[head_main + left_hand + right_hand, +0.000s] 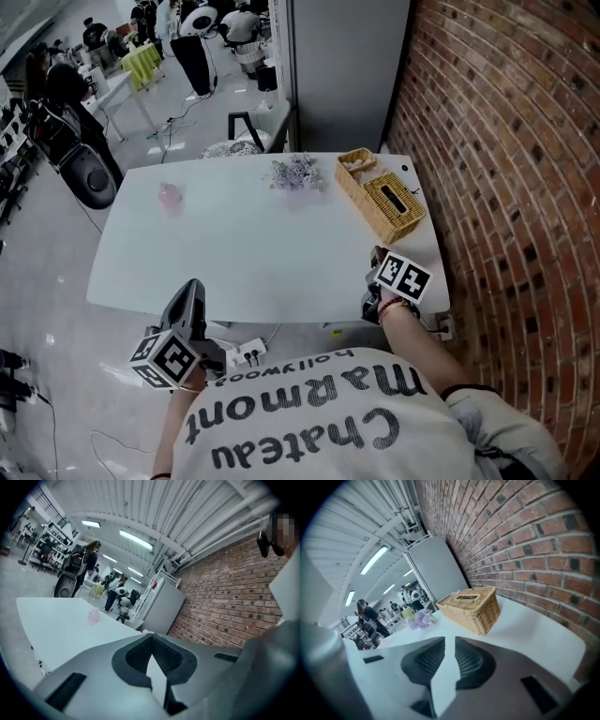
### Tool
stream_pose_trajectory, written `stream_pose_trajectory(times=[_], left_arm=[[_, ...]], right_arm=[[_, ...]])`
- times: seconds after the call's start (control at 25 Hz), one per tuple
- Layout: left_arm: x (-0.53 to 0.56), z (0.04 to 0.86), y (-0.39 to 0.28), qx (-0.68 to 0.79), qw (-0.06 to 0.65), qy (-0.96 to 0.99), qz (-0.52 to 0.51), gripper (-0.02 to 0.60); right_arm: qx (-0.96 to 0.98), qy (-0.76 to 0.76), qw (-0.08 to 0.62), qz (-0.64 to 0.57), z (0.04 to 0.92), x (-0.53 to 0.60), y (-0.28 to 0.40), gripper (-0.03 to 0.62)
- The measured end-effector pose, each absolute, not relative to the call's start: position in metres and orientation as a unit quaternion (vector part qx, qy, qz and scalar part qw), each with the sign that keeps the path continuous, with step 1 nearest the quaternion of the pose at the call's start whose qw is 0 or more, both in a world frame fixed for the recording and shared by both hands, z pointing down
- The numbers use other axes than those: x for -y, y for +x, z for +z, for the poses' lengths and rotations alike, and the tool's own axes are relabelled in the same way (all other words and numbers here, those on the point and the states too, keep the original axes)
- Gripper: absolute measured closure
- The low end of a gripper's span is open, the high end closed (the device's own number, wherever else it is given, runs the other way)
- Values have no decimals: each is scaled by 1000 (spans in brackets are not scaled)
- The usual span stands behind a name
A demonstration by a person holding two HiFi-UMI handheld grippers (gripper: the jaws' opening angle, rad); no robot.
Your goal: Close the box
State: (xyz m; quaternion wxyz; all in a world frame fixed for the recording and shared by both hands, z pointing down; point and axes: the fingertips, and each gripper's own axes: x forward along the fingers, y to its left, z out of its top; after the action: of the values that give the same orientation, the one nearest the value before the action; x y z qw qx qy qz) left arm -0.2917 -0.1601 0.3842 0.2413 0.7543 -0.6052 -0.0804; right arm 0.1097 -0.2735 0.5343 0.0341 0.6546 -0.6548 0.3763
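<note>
The wicker box (386, 199) lies at the table's right side near the brick wall, its slotted top lying flat; an open wicker compartment (356, 162) with pale things adjoins its far end. In the right gripper view the wicker box (472, 604) is ahead and apart from the jaws. My right gripper (377, 262) hovers over the table's near right edge, short of the box; a narrow gap shows between its jaws (450, 640), nothing in it. My left gripper (194, 287) is off the table's near left edge, with its tips touching in the left gripper view (151, 636) and holding nothing.
The white table (253, 248) carries purple flowers (296, 172) at the back middle and a small pink object (169, 195) at the back left. A brick wall (506, 178) runs along the right. A grey cabinet (347, 75) stands behind the table. A power strip (246, 353) lies below the front edge.
</note>
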Motion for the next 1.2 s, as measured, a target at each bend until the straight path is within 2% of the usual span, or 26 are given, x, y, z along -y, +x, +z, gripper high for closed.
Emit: stream_pose_trajectory(times=[0.2,0.4,0.56,0.72,1.0,1.2], left_arm=[[146,389,-293,591,252,762,-85,580],[134,382,-291,593,250,759,-93,580],[126,378,-273,591,240,765,-88,580],[115,361,-254,594,208,773,-84,580],[87,355,-208,609,193,765,-86,580],[64,358,-167,598,195,773,-85,580]], right_arm=[[738,551,-13,389,500,250,30,582],[805,481,-37,344,439,227,-21,591],[849,425,-86,302,388,209,-39,591],[866,398,-125,275,352,195,-36,591],[889,405,-74,202,333,159,0,591],[882,425,-51,198,341,138,41,591]])
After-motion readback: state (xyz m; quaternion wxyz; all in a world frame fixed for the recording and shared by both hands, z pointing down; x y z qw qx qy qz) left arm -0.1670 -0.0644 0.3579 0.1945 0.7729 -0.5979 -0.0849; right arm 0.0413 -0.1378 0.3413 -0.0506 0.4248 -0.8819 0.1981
